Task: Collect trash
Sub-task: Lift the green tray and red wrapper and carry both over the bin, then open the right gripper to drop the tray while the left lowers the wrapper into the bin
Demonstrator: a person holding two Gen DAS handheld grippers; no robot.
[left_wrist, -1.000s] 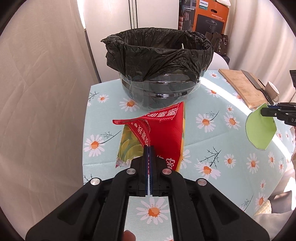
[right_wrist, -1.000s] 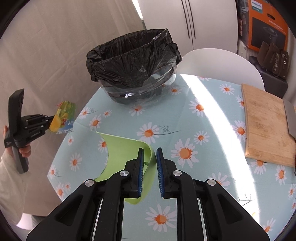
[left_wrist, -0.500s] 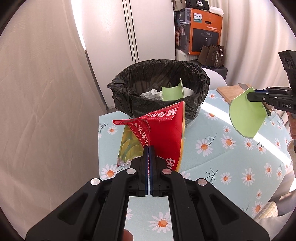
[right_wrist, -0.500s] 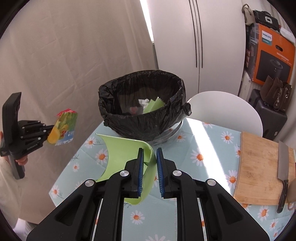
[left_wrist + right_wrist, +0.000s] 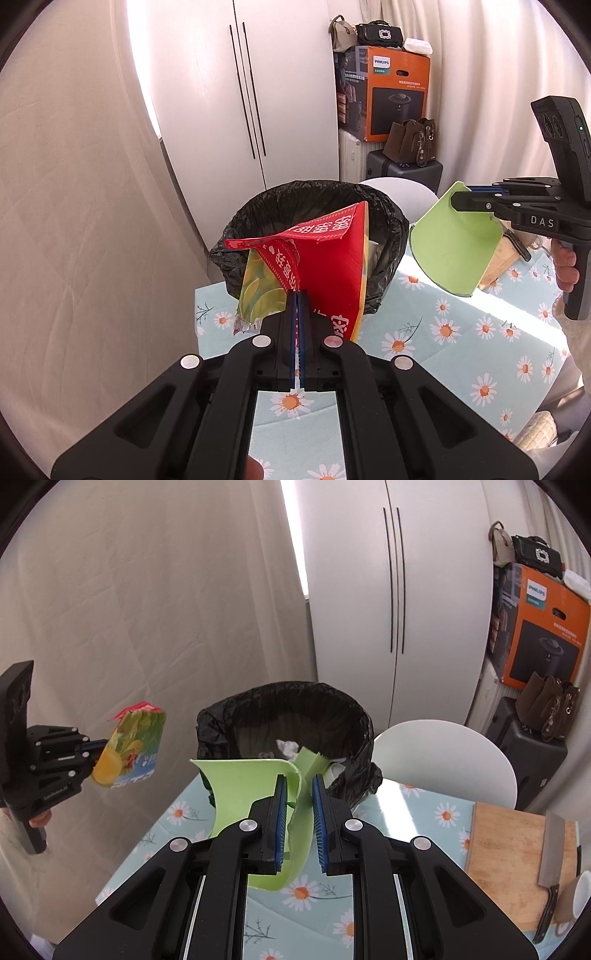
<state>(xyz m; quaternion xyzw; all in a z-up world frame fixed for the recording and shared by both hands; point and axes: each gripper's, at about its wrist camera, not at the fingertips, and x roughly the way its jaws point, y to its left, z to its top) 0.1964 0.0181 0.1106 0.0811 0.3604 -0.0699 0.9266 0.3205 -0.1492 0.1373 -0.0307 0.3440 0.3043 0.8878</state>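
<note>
left tongs (image 5: 297, 295): closed flat on the snack wrapper (image 5: 325, 258); red and yellow bag stands up from the pads, long axis pointing forward toward the bin; torn top flap sags left
right tongs (image 5: 299, 786): clamped on the green paper piece (image 5: 243, 786); pads sit a little apart with the curled sheet pinched between them; sheet bulges left and hangs below the tips
bin (image 5: 284, 716): black-lined, on the far edge of the tabletop (image 5: 454, 343); mouth up; white crumpled paper and a green scrap already inside
key relation: bin lies dead ahead of both tongs and lower than both loads; in the left view the wrapper's top overlaps the near rim, so I judge the left nearer; cannot tell if it is truly over the mouth or just short
right side: green piece is held off to the bin's right, near the rim, apart from it
next move, my guess: push left forward until wrapper clears the near rim, then release; right follows
risk: light sheets may catch the liner edge
clutter: cutting board (image 5: 517, 853) and knife (image 5: 550, 853) well clear, far right
</note>
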